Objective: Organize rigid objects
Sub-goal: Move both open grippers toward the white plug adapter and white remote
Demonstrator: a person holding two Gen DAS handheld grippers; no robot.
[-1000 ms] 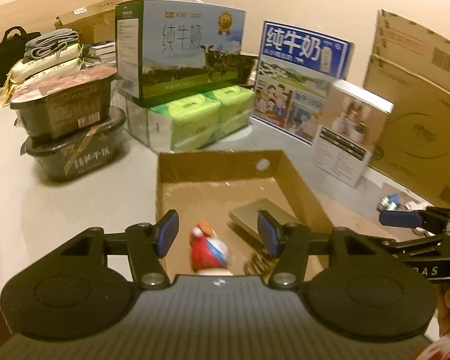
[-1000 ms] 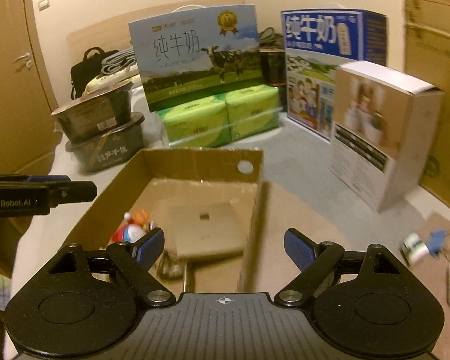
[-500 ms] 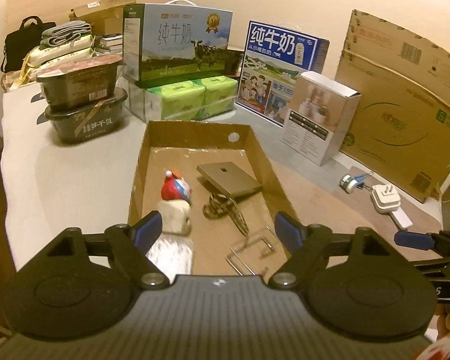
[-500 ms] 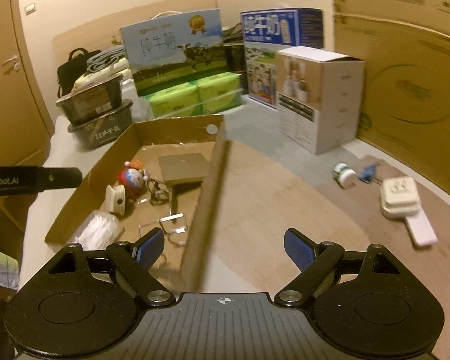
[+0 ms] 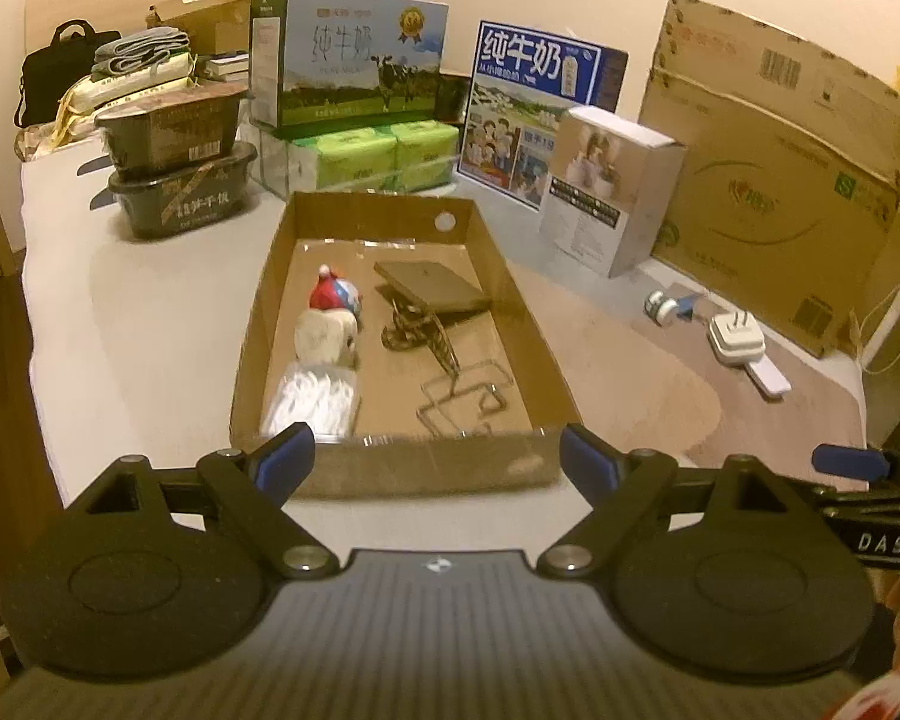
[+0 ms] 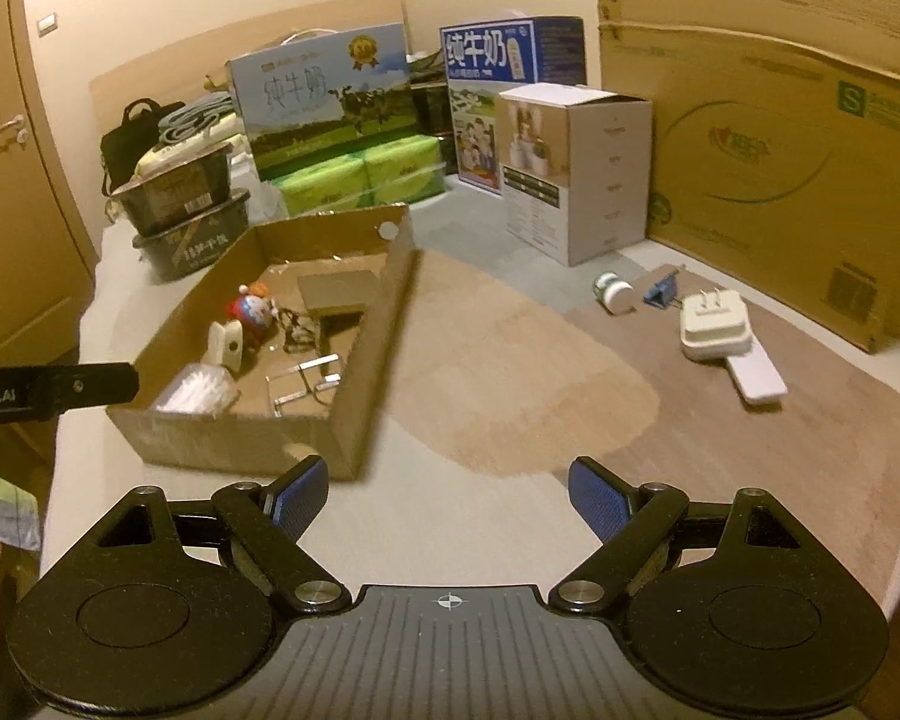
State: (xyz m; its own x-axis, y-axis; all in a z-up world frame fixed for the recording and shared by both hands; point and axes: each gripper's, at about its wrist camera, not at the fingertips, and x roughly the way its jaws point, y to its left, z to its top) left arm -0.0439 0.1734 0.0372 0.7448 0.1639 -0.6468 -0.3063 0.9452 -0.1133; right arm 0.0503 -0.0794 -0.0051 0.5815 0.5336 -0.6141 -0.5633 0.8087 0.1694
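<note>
An open cardboard box sits on the table. Inside lie a red-and-blue toy figure, a white holder, a bag of white swabs, a flat tan box, a dark metal model and a wire stand. My left gripper is open and empty, just before the box's near wall. My right gripper is open and empty, to the right of the box. On the mat lie a white charger, a white bar, a small jar and a blue clip.
Milk cartons, green tissue packs, stacked black bowls, a white product box and large cardboard sheets line the back. A wooden door stands at the left.
Both grippers have pulled back from the cardboard box, so the whole box and the items on the mat came into view. The left gripper's jaws have opened wider.
</note>
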